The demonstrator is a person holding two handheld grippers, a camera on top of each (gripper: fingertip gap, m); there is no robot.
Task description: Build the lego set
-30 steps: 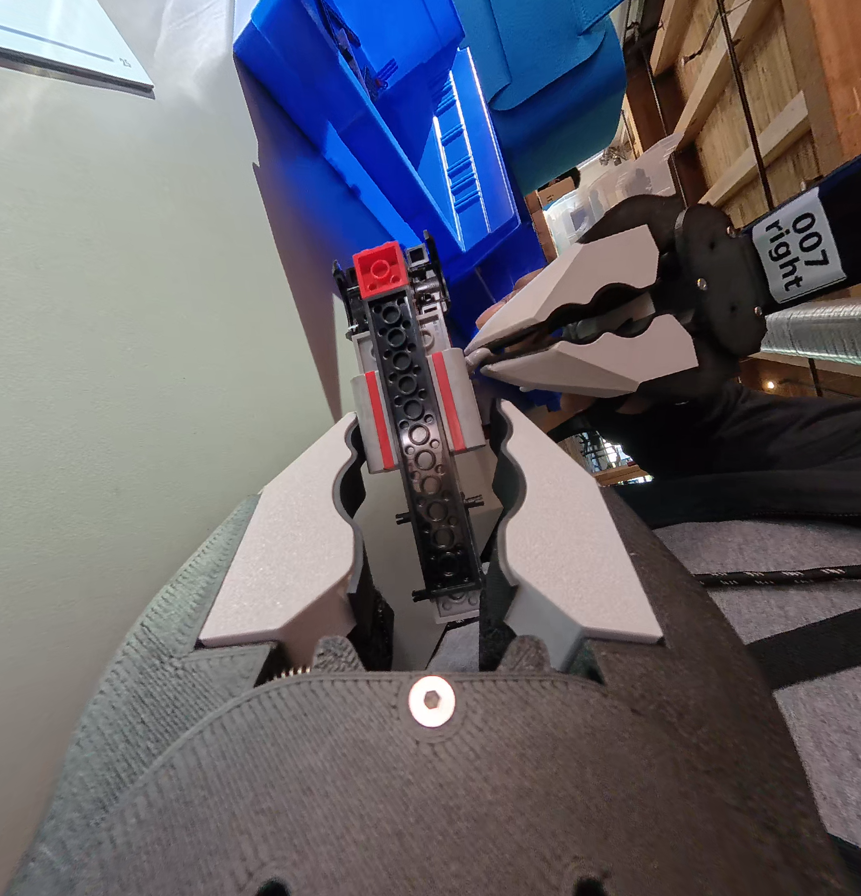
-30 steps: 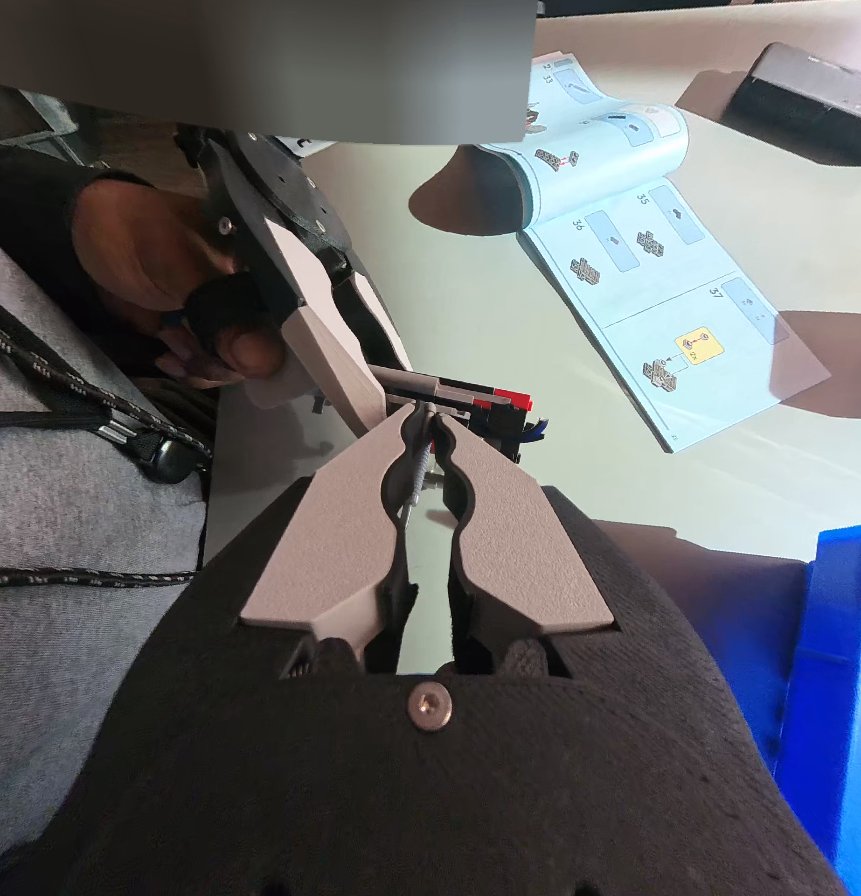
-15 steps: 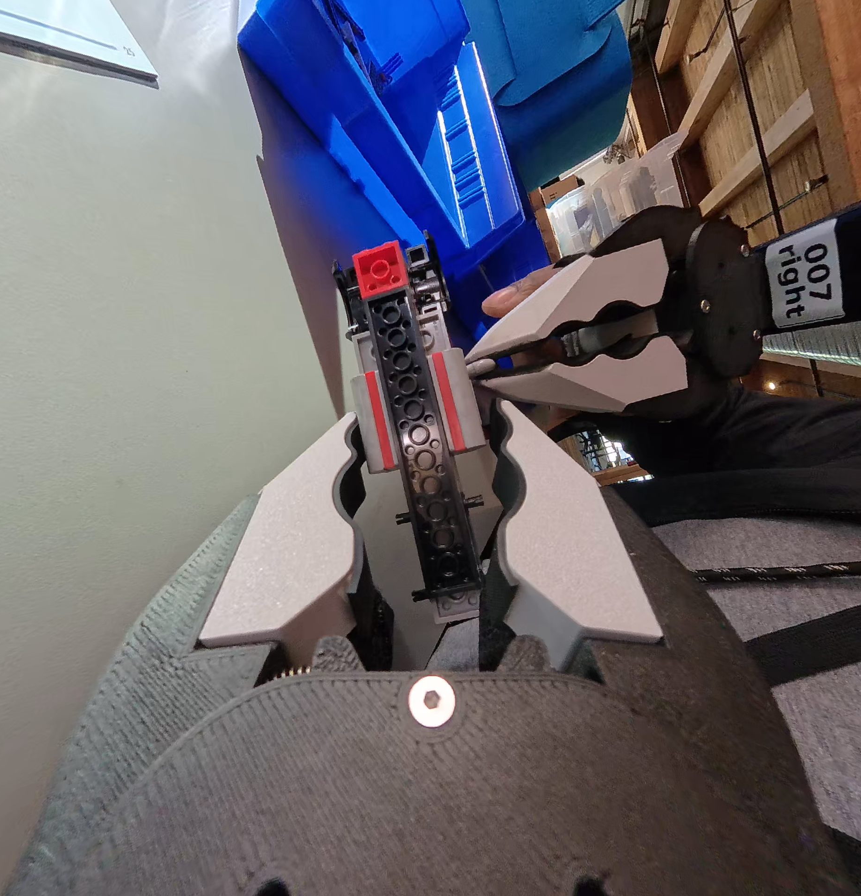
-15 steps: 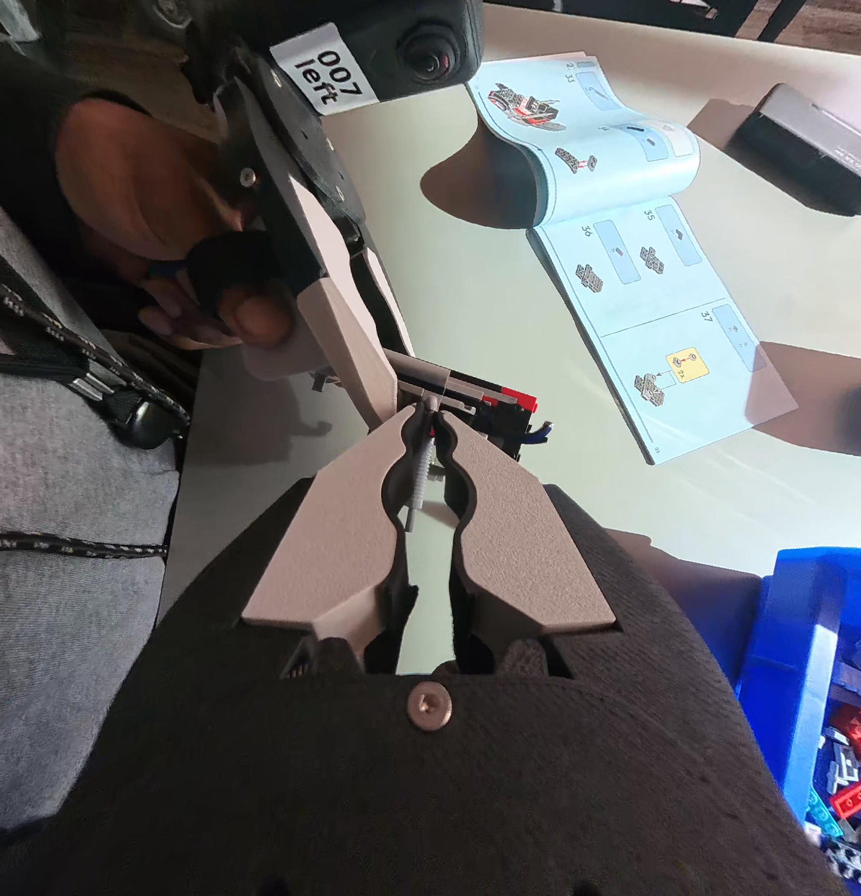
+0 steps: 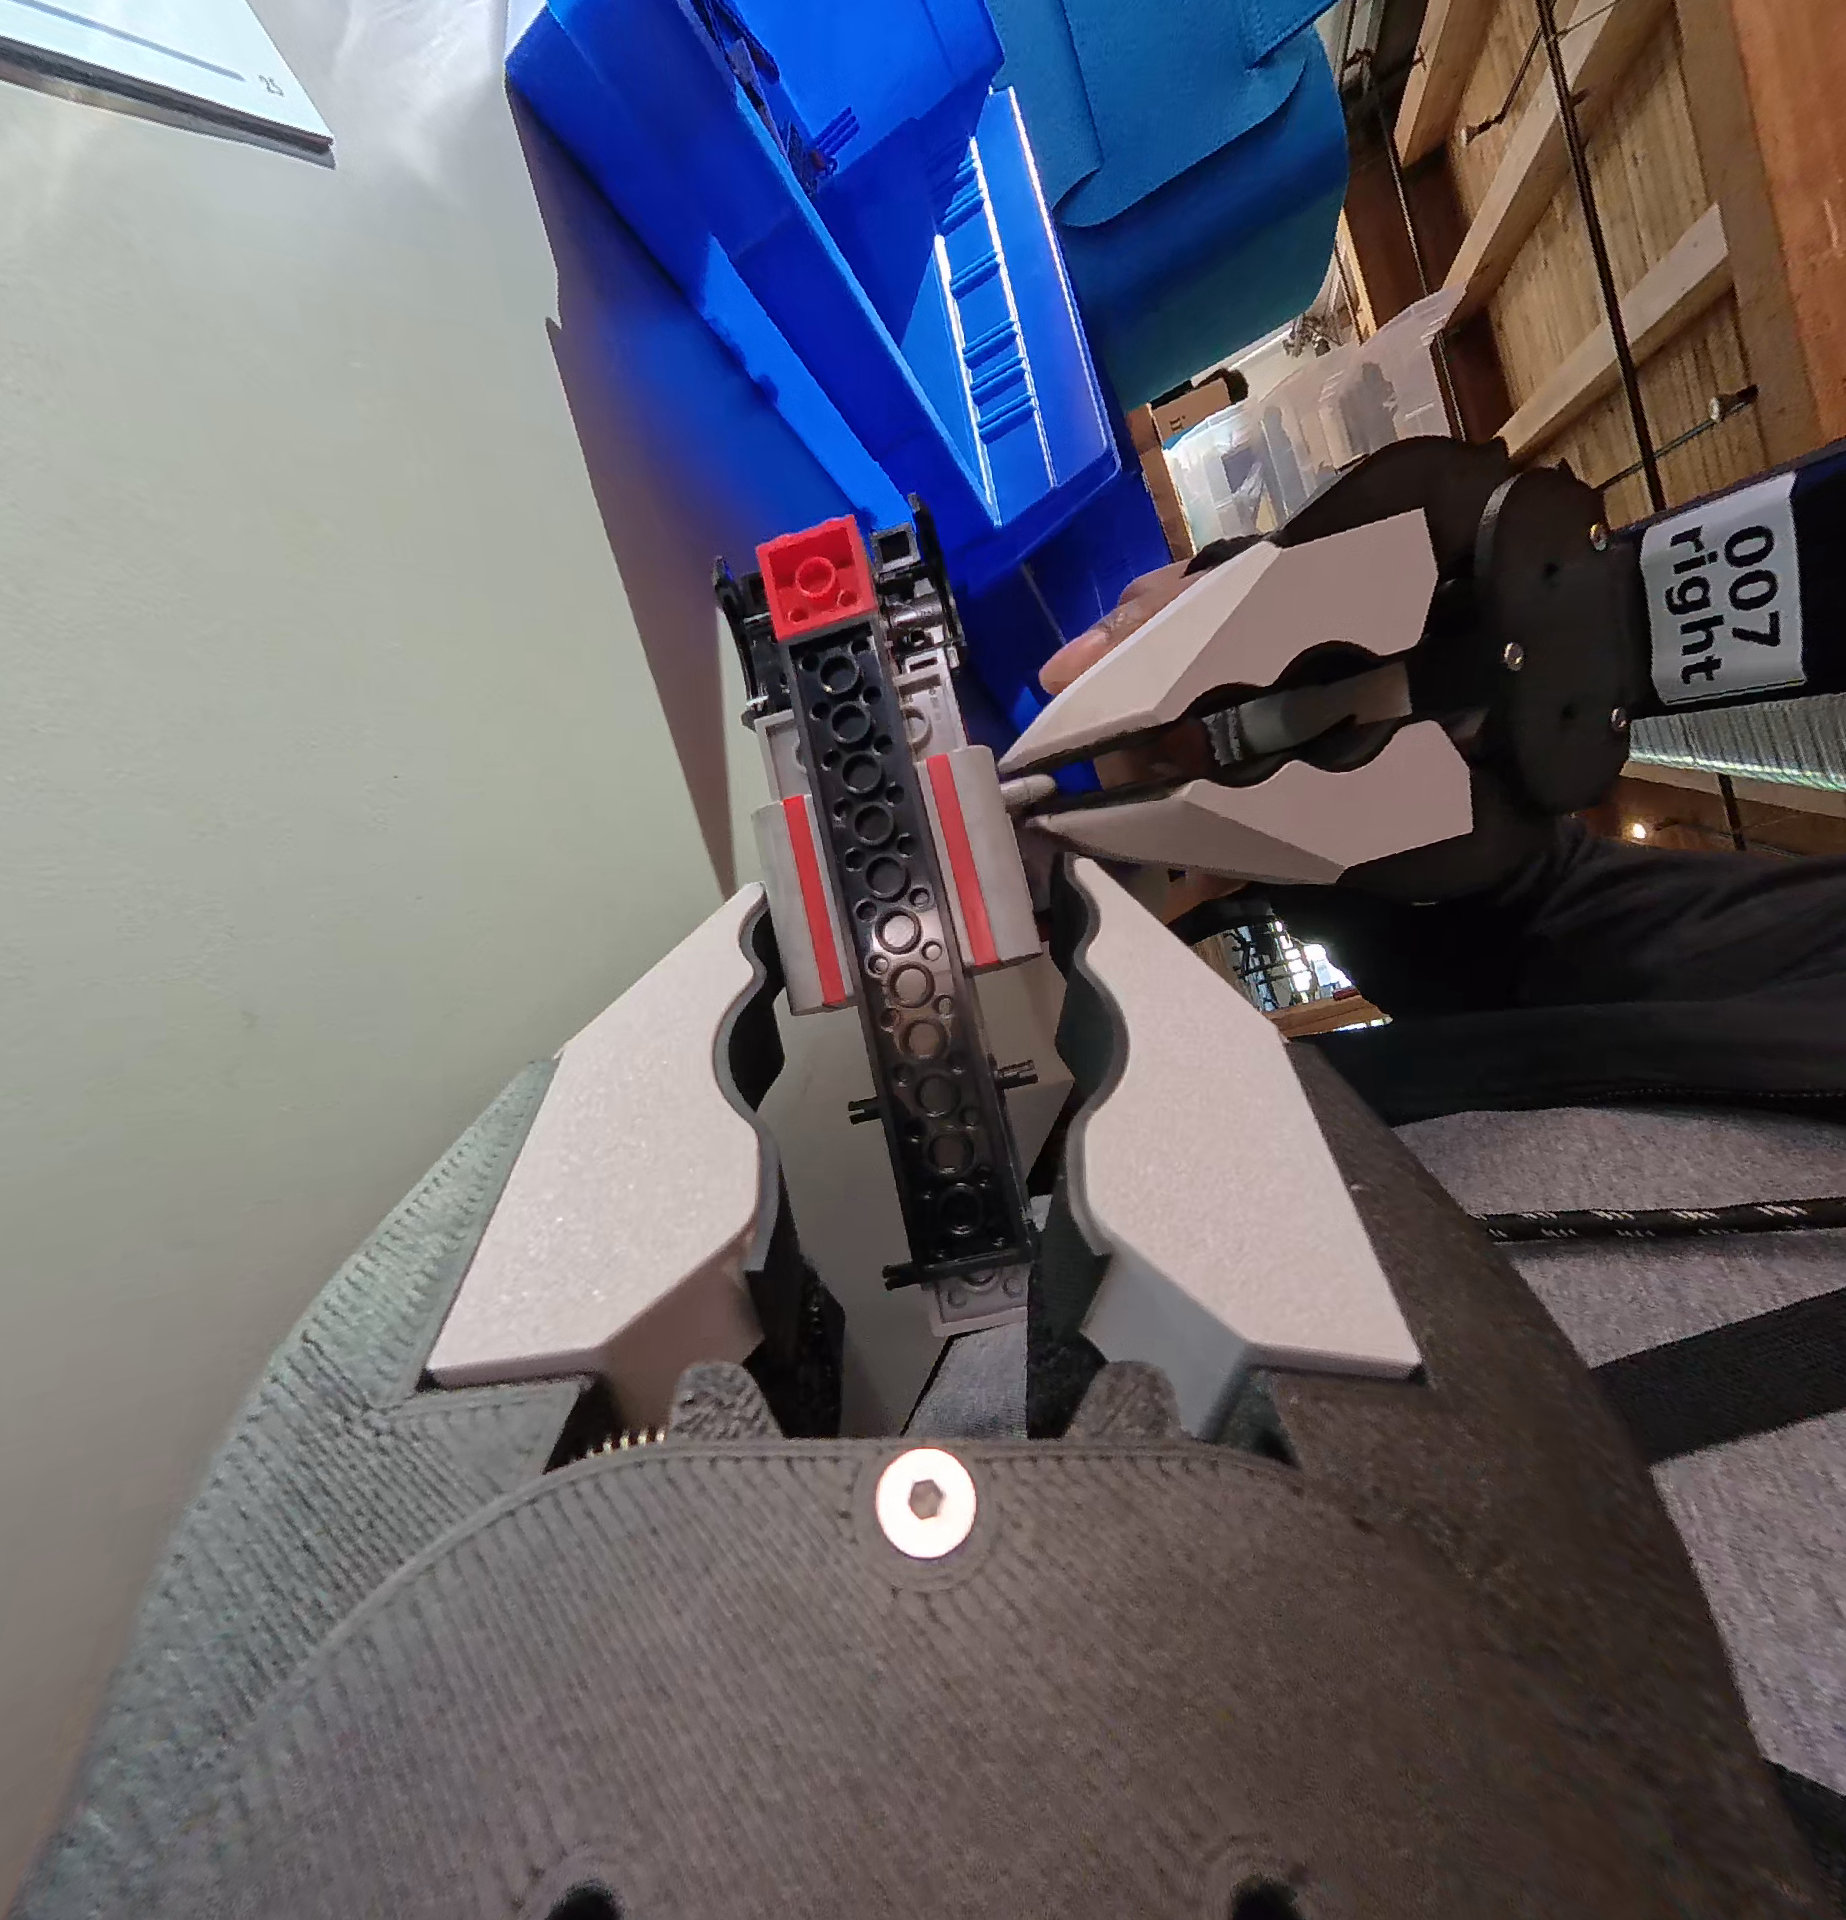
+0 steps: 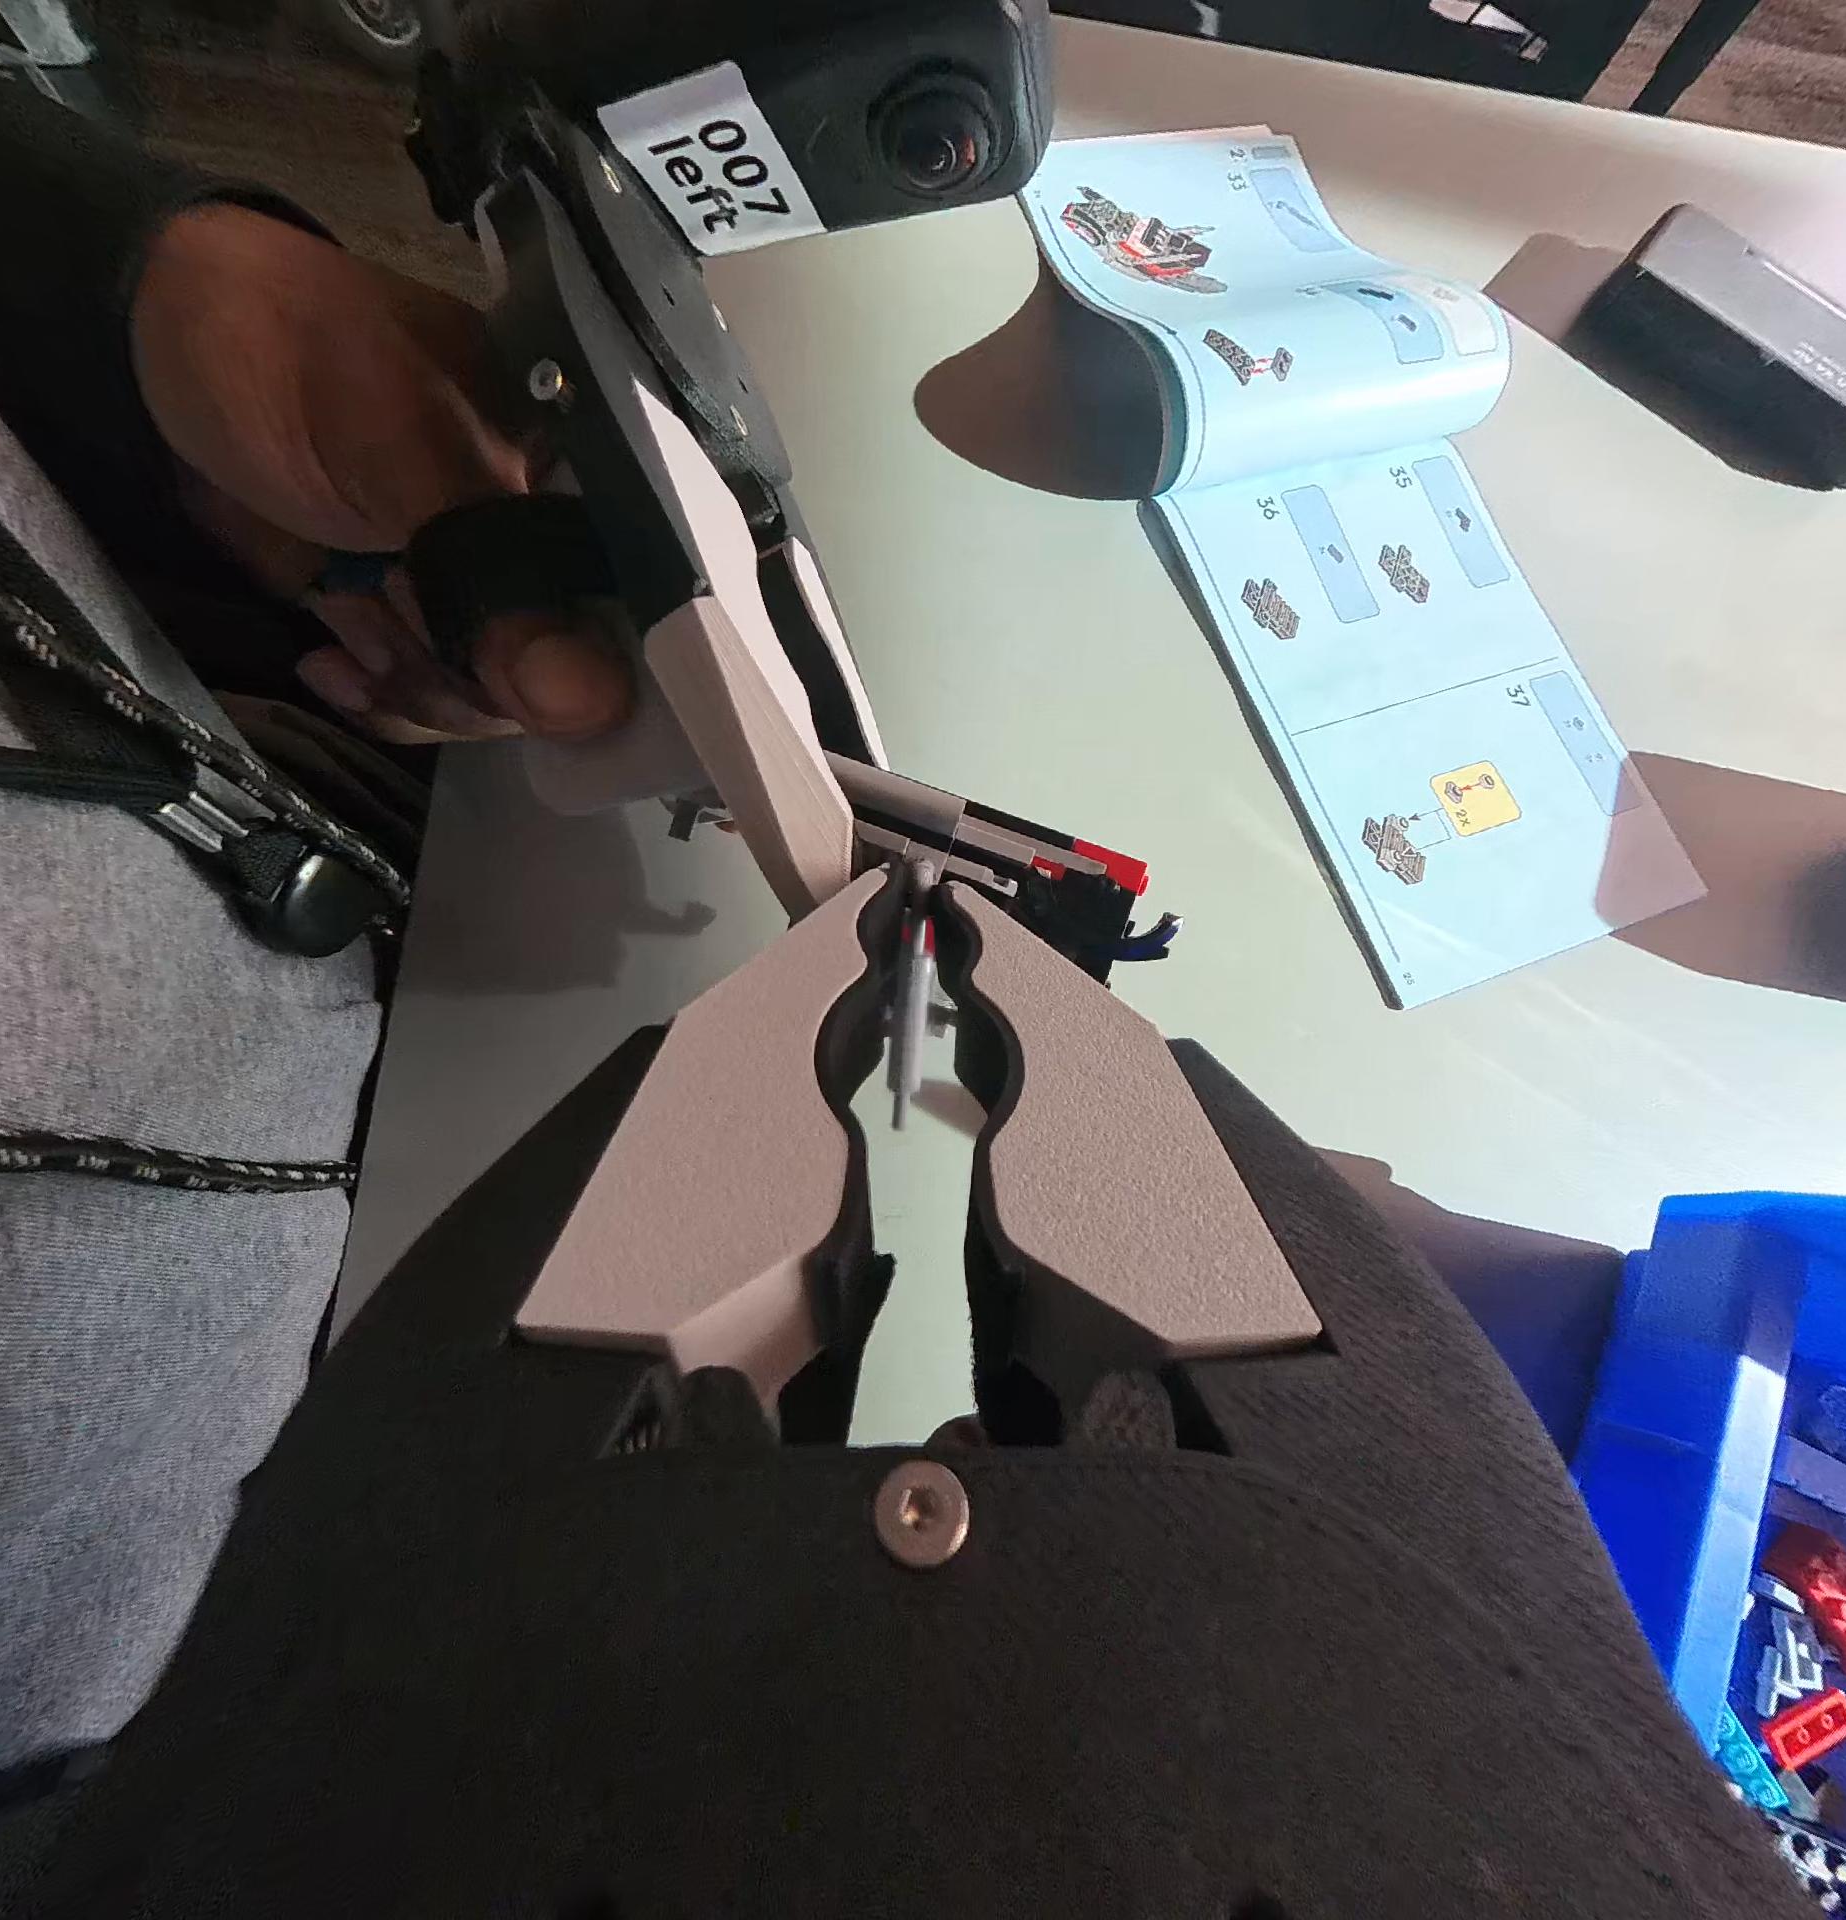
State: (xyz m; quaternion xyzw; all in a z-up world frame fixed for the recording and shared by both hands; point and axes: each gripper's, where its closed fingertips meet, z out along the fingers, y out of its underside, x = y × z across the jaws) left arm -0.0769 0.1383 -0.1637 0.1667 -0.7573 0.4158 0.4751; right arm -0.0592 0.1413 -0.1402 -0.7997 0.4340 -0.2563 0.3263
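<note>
My left gripper [image 5: 911,883] is shut on the lego build [image 5: 877,831]: a long black plate with holes, grey pieces with red stripes on both sides and a red brick at the far end. The build also shows in the right wrist view [image 6: 1012,842], held above the table edge. My right gripper [image 6: 914,883] is shut on a thin grey pin piece [image 6: 911,997], its tip against the build's side. In the left wrist view the right gripper [image 5: 1023,795] comes in from the right and touches the build's grey side piece.
A blue bin [image 5: 794,260] stands beyond the build; it shows at the lower right of the right wrist view [image 6: 1729,1455] with loose bricks inside. An open instruction booklet [image 6: 1366,582] and a dark box [image 6: 1740,343] lie on the pale table [image 6: 1002,623]. A person's lap lies close by.
The right gripper has moved in a little toward the build's side with the pin. The left gripper and the build have stayed almost still.
</note>
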